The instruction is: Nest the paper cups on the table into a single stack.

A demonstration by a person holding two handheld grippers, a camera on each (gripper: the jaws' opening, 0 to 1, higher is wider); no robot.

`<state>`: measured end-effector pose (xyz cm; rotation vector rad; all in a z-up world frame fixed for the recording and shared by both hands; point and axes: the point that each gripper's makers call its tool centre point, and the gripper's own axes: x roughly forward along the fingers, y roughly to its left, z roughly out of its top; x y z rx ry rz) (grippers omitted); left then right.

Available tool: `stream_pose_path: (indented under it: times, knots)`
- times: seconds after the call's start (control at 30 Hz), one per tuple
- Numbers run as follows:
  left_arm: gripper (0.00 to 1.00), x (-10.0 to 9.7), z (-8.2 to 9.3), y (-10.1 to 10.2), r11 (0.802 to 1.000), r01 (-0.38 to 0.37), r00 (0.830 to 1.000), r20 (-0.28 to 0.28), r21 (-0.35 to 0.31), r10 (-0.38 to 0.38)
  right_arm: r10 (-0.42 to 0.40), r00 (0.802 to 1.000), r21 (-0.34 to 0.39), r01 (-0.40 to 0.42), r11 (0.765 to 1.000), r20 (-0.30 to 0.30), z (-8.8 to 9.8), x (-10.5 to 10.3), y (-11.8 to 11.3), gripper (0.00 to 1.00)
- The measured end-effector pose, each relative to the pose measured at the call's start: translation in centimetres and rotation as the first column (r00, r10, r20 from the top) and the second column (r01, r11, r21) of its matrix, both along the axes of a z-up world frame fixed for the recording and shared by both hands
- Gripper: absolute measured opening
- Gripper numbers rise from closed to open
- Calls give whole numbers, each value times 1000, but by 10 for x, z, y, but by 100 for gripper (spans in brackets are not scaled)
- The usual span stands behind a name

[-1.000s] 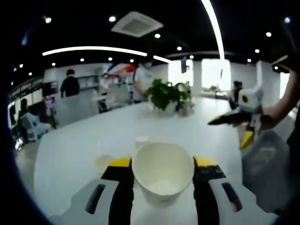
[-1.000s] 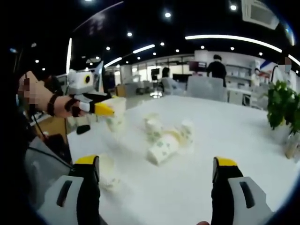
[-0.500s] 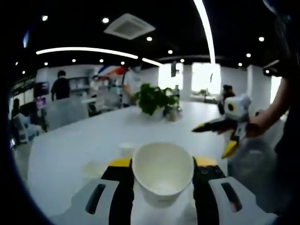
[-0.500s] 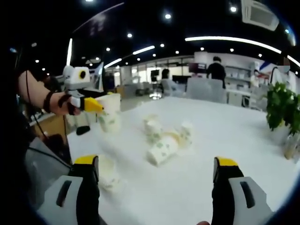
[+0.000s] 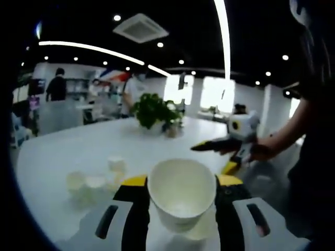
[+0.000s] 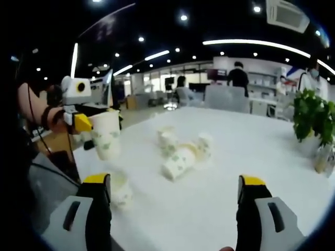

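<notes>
Left gripper view has a broad white table [image 5: 68, 151] spreading across the middle of the frame, smooth and faintly glossy, with no readable writing anywhere on it. At bottom centre the left gripper [image 5: 181, 196] has its black, yellow-tipped jaws clamped on a plain white paper cup [image 5: 181, 192], one jaw against each side, the round mouth tipped toward the camera so the pale inside and flat base show. Right of centre the right gripper [image 5: 220, 151] reaches in, held by a hand, its white body above dark yellow-tipped jaws that stand apart. A leafy green potted plant [image 5: 152, 111] sits on the table in the upper middle. At lower left a small cluster of white cups [image 5: 94, 180] rests on the tabletop, too blurred to count.

Right gripper view shows the same table [image 6: 261, 157] from the other side. The right gripper [image 6: 175, 201] has its two jaws rising at bottom left and bottom right, set wide apart with nothing between them. At upper left the left gripper [image 6: 97, 125] holds the tapered cup [image 6: 106, 135], which carries a faint green printed pattern, above the table's near edge. Mid-frame, a patterned cup lying on its side [image 6: 178, 163] touches several upright cups [image 6: 167, 140]. One more cup [image 6: 120, 189] stands just beside the lower-left jaw. No lettering can be read on any cup.
</notes>
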<state>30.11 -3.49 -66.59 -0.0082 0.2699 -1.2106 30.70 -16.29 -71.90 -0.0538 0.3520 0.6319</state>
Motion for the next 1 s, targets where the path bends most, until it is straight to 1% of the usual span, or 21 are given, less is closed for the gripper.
stream_pose_path:
  times: [0.07,0.17,0.3,0.63,0.97,1.0]
  knots:
    - [47,-6,-1,-4,1000,17,1000,-5,-9,-17,-3,1000,-1,3,1000,0,0,-2,-1,99]
    - [48,-11,-3,-10,999,32,999,1,-16,-32,-6,1000,-3,6,1000,-3,-2,-4,-2,99]
    - [48,-16,-13,-15,999,53,999,-5,-7,-53,-7,1000,-9,7,1000,-10,-3,-7,-4,99]
    - [49,-19,-32,-22,997,73,997,-26,0,-73,-23,999,-15,23,1000,-22,-6,-10,-13,98]
    - [49,-21,-35,-31,996,92,995,-26,-6,-92,-34,999,-13,34,999,-29,-7,-9,-17,98]
    - [49,-20,-38,-31,996,91,995,-29,-5,-91,-35,999,-12,35,999,-29,-7,-9,-17,98]
